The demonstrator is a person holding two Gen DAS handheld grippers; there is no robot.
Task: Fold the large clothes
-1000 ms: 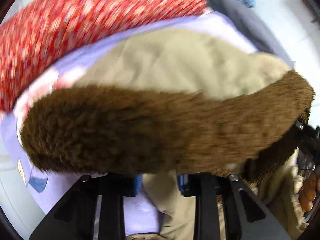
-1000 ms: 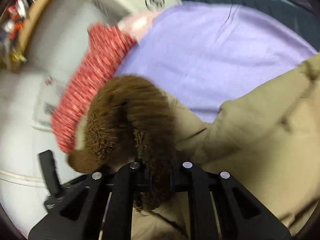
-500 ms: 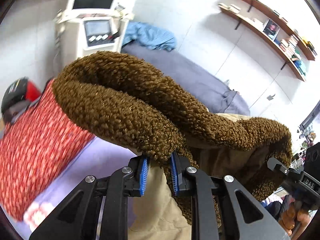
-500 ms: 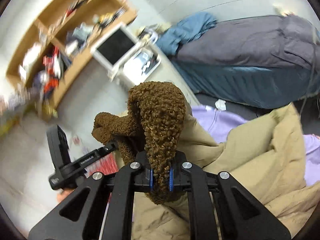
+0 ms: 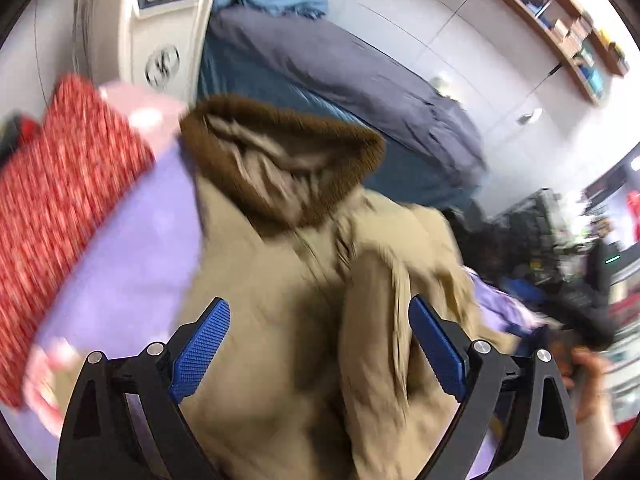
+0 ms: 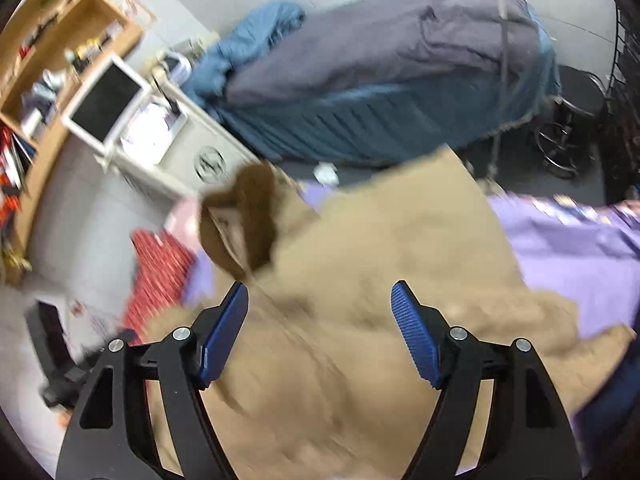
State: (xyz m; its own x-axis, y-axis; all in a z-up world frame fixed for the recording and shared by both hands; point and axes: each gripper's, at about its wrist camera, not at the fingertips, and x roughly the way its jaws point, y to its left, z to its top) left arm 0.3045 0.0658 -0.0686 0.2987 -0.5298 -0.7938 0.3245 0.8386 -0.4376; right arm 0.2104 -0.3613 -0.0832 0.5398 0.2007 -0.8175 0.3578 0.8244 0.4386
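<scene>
Lilac bedsheet (image 5: 120, 264) carries tan hooded coat (image 6: 360, 320), brown fleece hood (image 5: 280, 160) uppermost. Left gripper (image 5: 320, 344) and right gripper (image 6: 320, 320) jaws just spread wide, nothing pinched, coat beneath.

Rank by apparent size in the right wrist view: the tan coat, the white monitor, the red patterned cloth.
1. tan coat, fills most of the lower frame, though nearest the camera.
2. red patterned cloth.
3. white monitor, close to the cloth, so unsure.

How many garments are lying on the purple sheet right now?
2. The tan coat with the brown fleece hood lies in the middle; a red patterned garment lies beside it, by the hood. Others could be hidden under the coat.
</scene>
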